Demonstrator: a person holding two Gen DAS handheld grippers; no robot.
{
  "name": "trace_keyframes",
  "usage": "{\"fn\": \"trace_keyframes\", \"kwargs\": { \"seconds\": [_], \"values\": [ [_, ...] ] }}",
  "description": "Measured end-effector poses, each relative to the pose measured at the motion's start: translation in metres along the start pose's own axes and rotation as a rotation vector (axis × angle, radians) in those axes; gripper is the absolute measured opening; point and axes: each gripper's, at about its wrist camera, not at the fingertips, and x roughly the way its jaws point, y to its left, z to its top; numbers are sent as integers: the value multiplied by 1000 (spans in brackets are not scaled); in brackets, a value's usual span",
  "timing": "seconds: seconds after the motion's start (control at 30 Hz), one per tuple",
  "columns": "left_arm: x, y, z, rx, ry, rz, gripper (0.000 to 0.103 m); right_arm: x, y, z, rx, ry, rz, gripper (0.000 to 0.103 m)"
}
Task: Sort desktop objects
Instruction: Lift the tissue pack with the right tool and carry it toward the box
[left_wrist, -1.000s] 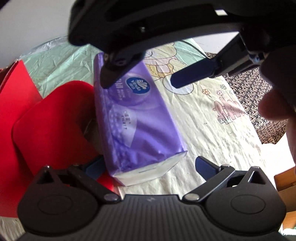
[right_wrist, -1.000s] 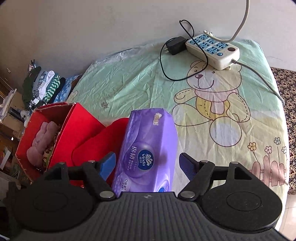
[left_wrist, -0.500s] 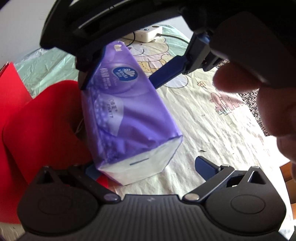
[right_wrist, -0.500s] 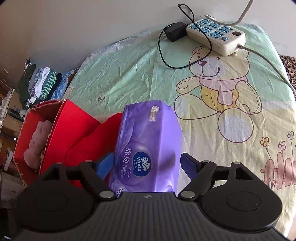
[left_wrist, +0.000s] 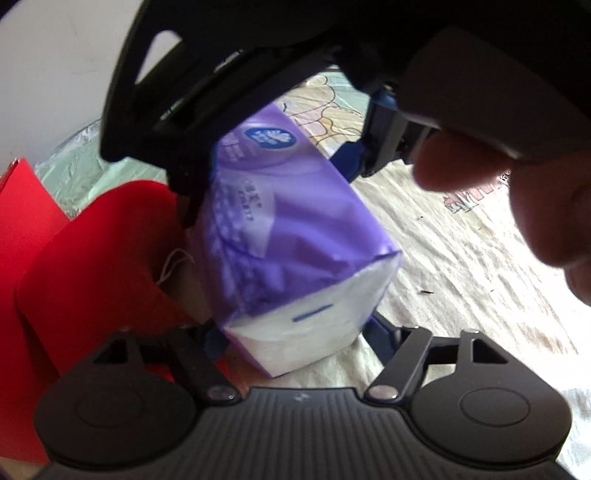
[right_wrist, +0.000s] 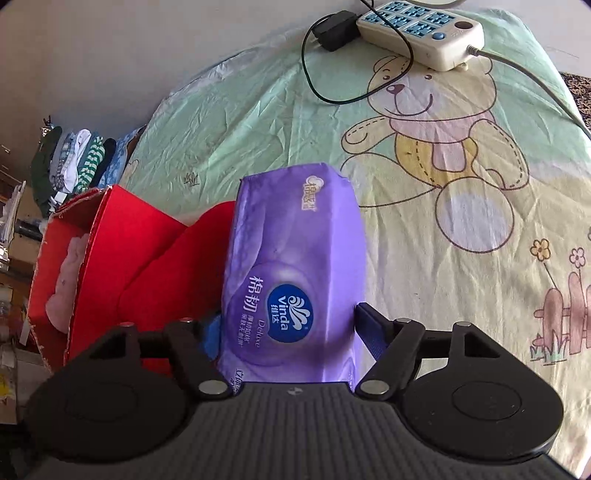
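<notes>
Left wrist view: the left gripper (left_wrist: 295, 338) stands wide, its blue fingers either side of the near white end of the purple tissue pack (left_wrist: 291, 236), which is lifted and tilted above the bear-print cloth (left_wrist: 461, 258), the red box (left_wrist: 92, 266) to its left.

Right wrist view: the right gripper (right_wrist: 286, 332) is clamped on the tissue pack (right_wrist: 291, 266), both fingers against its sides, the pack pointing toward the far power strip (right_wrist: 421, 31).

Tissue pack (left_wrist: 295, 236) smeared by motion blur in left wrist view, print unreadable, far end hidden behind right tongs (left_wrist: 280, 162). Power strip (right_wrist: 421, 33) cropped at top edge. Red box (right_wrist: 74, 266) contents partly hidden.
</notes>
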Motion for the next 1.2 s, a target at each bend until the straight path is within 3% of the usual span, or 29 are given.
{"fn": "trace_keyframes", "kwargs": {
  "seconds": [0.1, 0.23, 0.37, 0.43, 0.57, 0.67, 0.77, 0.83, 0.93, 1.0, 1.2],
  "values": [
    [-6, -4, -1, 7, 21, -70, 74, -10, -4, -10, 26, 10, -21, 71],
    [-22, -21, -19, 96, 7, -106, 79, -23, -12, -32, 68, 37, -26, 72],
    [-49, -30, -33, 203, -67, -170, 98, -32, -22, -46, 128, 39, -15, 73],
    [-58, -33, -34, 218, -105, -187, 101, -32, -24, -47, 146, 39, -6, 76],
    [-53, -40, -27, 229, -115, -148, 101, -29, -16, -42, 119, 57, -32, 79],
    [-51, -41, -24, 230, -114, -161, 102, -29, -9, -35, 74, 47, -62, 80],
    [-58, -46, -26, 262, -150, -106, 102, -34, -9, -25, 36, 18, -70, 79],
    [-56, -46, -26, 263, -140, -61, 102, -36, -6, -20, 0, 3, -75, 79],
    [-47, -44, -20, 214, -100, -49, 102, -30, 0, -15, -69, 9, -101, 79],
    [-45, -45, -16, 204, -101, -23, 102, -23, -2, -12, -60, 17, -102, 79],
    [-63, -52, -11, 206, -177, -56, 102, -25, -17, -17, 99, 1, -58, 75]
  ]
}}
